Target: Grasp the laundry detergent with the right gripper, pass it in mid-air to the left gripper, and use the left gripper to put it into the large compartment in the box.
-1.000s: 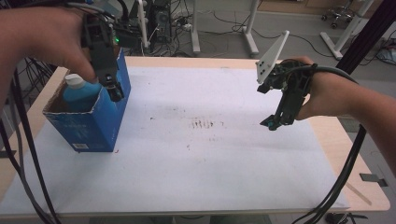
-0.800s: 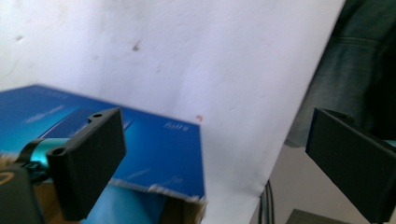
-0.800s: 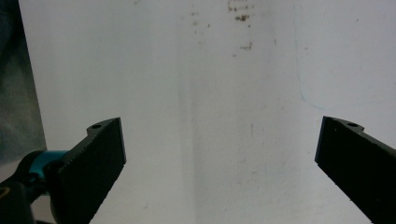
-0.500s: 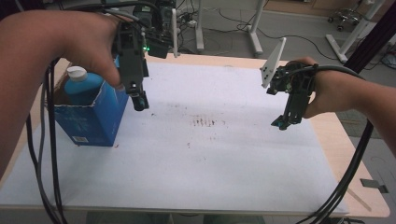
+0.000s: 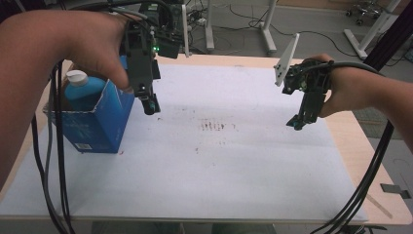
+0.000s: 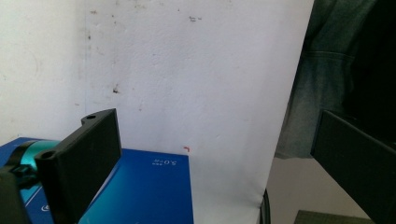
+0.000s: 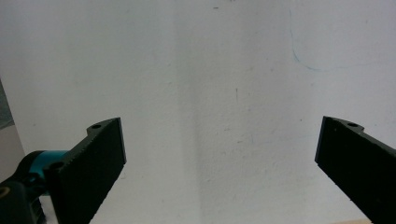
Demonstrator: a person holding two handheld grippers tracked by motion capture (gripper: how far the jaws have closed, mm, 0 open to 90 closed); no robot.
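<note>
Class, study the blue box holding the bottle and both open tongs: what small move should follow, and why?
Probably draw the left tongs clear of the blue box: their jaws gape empty, and the bottle already stands inside.

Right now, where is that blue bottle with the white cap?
In the high view the blue bottle stands inside the open blue box at the table's left side, just left of the left gripper.

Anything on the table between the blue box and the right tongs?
No objects. In the high view, just white table cover with small dark stains lies between the blue box and the right tongs.
</note>
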